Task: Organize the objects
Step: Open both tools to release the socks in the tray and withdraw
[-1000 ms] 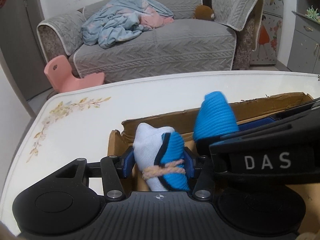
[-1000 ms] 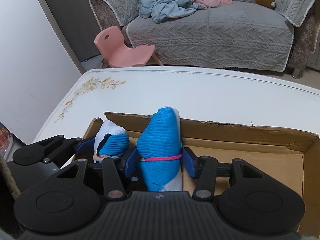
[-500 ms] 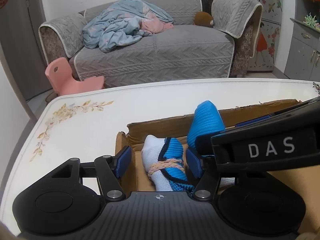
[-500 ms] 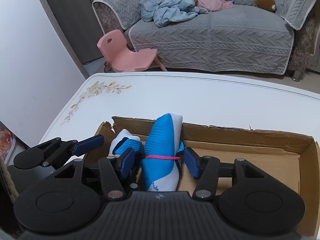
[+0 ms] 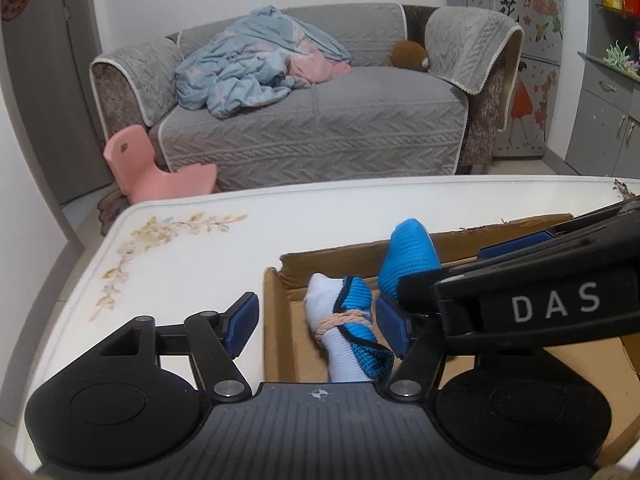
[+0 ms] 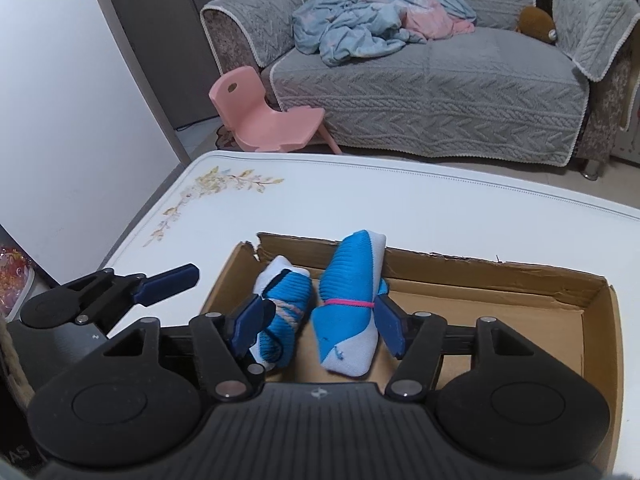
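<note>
A shallow cardboard box (image 6: 500, 280) sits on the white desk (image 6: 400, 200), filling the lower centre and right of the right wrist view. Two rolled sock bundles lie side by side at the box's left end, leaning against its far wall.

The left bundle (image 5: 344, 320), white and blue and tied with a pale braided cord, lies low in the centre of the left wrist view. The left gripper (image 5: 320, 328) hangs over it with its fingers opening; the bundle lies between the blue pads. The left pad stands clear of it, out beyond the box's left wall. The right pad is just beside the sock, and I cannot tell whether it touches. Nothing is gripped.

The right bundle (image 6: 352, 304), mostly blue with a white heel and a pink elastic band around its middle, lies in the lower centre of the right wrist view. The right gripper (image 6: 320, 326) is over it, fingers opening. The right pad sits at the band's end, close against the sock. The left pad crosses in front of the neighbouring bundle. No squeeze shows.

Behind the desk stand a grey sofa (image 6: 440, 80) carrying a crumpled blue and pink blanket (image 6: 372, 12), and a small pink chair (image 6: 264, 120) on the floor.
</note>
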